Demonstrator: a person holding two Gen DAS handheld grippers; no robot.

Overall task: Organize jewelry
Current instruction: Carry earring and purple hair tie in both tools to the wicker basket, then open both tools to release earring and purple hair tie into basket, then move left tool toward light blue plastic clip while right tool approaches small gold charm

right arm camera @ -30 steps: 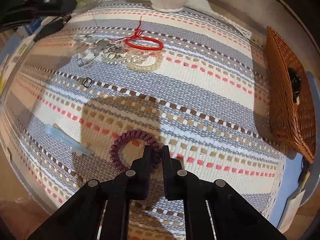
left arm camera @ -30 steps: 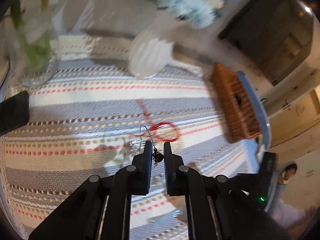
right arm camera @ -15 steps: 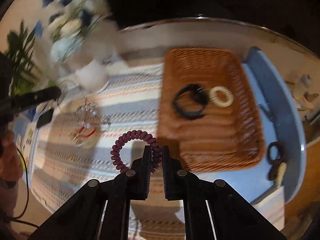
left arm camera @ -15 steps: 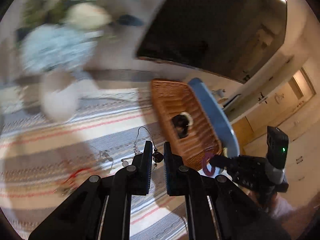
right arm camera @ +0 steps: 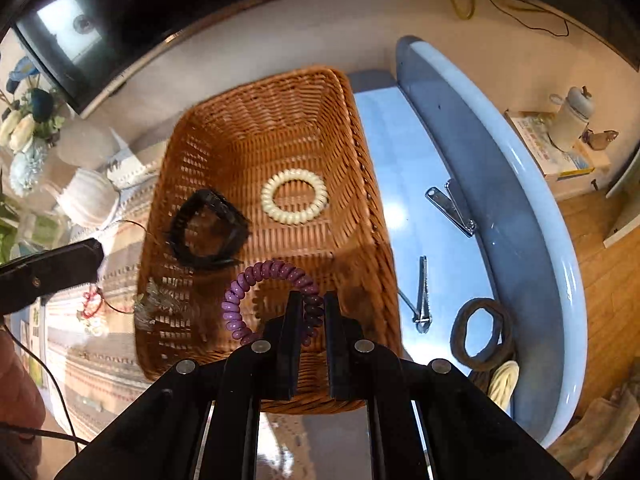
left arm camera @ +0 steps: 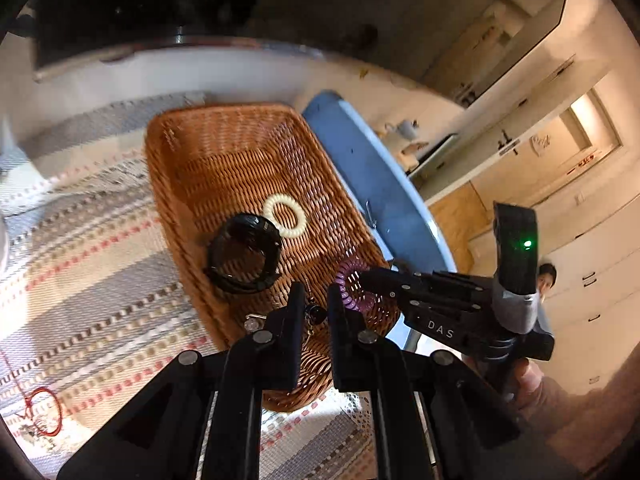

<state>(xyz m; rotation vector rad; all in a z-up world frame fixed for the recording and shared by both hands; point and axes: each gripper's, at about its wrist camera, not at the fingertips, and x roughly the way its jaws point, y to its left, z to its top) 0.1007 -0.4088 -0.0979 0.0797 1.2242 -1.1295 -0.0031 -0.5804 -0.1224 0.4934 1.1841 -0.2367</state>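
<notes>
A brown wicker basket (left arm camera: 240, 152) (right arm camera: 280, 120) holds a black bracelet (left arm camera: 242, 258) (right arm camera: 206, 230) and a cream spiral ring (left arm camera: 285, 216) (right arm camera: 294, 196). My left gripper (left arm camera: 313, 312) is shut on a dangling earring with a black bead (left arm camera: 316, 314), above the basket's near end. My right gripper (right arm camera: 308, 316) is shut on a purple spiral hair tie (right arm camera: 256, 284) and holds it over the basket's near end; it also shows in the left wrist view (left arm camera: 372, 280) with the tie (left arm camera: 346, 284).
A striped woven mat (left arm camera: 80, 264) covers the table, with a red cord bracelet (left arm camera: 44, 416) and more jewelry (right arm camera: 92, 312) left of the basket. A blue tray (right arm camera: 440, 160) on the right holds nail clippers (right arm camera: 450, 206), tweezers (right arm camera: 422, 296) and a brown hair band (right arm camera: 482, 334). A white vase (right arm camera: 90, 196) stands far left.
Both grippers have swung from the mat to above the basket, the left carrying the earring and the right carrying the purple hair tie it lifted off the mat.
</notes>
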